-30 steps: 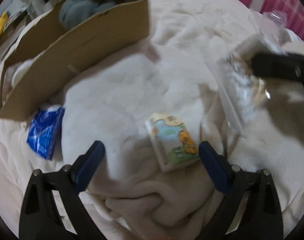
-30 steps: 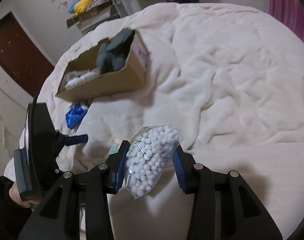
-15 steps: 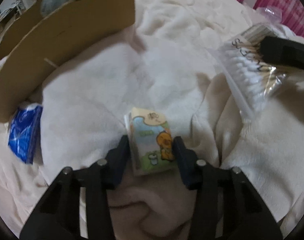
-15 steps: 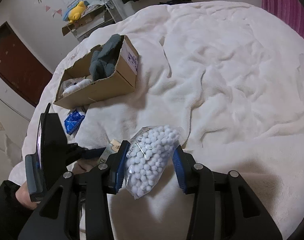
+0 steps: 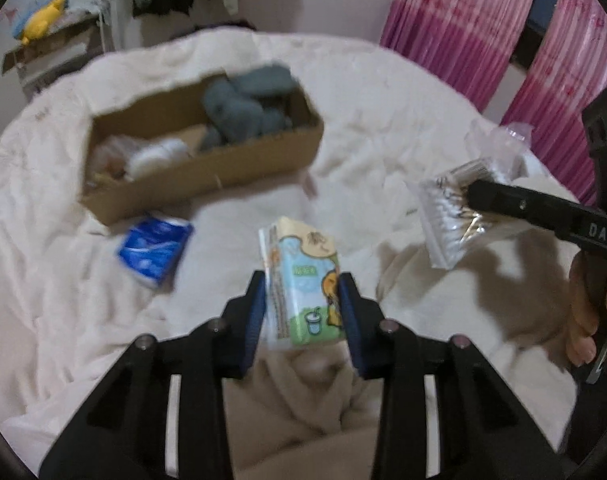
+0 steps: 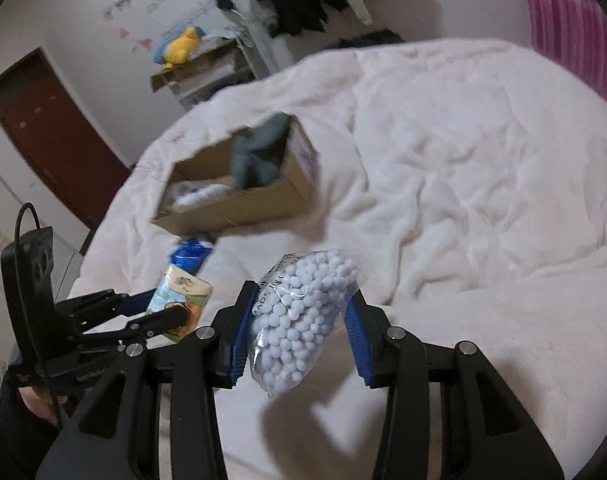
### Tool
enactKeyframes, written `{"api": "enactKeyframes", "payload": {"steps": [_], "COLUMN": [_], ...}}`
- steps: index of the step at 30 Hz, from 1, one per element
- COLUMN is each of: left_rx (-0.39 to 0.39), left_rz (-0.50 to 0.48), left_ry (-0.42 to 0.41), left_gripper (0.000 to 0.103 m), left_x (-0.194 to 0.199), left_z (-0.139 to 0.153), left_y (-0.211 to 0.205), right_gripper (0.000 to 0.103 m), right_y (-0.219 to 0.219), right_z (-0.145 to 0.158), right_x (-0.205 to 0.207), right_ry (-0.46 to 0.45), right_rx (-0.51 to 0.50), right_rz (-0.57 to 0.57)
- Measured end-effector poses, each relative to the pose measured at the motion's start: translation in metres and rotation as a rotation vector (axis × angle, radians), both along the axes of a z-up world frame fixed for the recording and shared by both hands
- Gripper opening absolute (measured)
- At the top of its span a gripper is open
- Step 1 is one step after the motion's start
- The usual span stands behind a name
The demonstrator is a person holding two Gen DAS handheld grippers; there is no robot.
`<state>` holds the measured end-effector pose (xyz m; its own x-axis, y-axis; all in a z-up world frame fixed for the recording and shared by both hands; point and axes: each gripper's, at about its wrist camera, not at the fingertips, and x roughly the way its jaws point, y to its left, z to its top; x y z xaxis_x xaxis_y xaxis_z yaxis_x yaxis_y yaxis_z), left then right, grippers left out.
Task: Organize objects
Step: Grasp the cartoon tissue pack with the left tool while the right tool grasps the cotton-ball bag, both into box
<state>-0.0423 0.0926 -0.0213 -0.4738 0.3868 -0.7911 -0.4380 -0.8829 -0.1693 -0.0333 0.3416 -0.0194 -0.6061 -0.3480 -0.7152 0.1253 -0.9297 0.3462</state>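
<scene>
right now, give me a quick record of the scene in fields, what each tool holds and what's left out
left tool: shut on tissue pack, lifted off the blanket
right tool: shut on bag of white beads
cardboard box: open, grey cloth at one end
blue packet: on white blanket, beside box

Cardboard box (image 5: 207, 168) on the bed (image 5: 383, 120), socks (image 5: 247, 108) apparently inside, blue packet (image 5: 155, 250) just before it

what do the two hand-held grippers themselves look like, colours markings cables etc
Both the left hand-held gripper and right hand-held gripper are black angular frames with silver screws and blue finger pads. The right one's body bears white lettering, "DAS". A black cable loops off the left one's rear block. No sleeves are visible.
</scene>
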Motion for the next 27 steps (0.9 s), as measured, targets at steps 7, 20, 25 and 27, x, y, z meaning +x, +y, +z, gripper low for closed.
{"api": "enactKeyframes", "payload": {"steps": [7,20,25,27], "left_rx": [0.013,0.154,0.189,0.221], "left_rz": [0.037,0.184,0.231,0.261], "left_ry": [0.118,0.351,0.400,0.387], "left_gripper": [0.037,0.037,0.037,0.037], "left_x": [0.044,0.023,-0.012,-0.029], "left_z": [0.044,0.080,0.075,0.067], "left_y": [-0.028,-0.082,-0.092,-0.100], "right_gripper": [0.044,0.044,0.044,0.044], "right_y": [-0.024,-0.086,-0.115,-0.121], "right_z": [0.055,0.097,0.097,0.092], "right_x": [0.034,0.004,-0.032,-0.050], "right_ry": [0.080,0.169,0.240,0.243], "right_rx": [0.001,0.079,0.151,0.162], "right_rz": [0.078,0.207,0.228,0.216]}}
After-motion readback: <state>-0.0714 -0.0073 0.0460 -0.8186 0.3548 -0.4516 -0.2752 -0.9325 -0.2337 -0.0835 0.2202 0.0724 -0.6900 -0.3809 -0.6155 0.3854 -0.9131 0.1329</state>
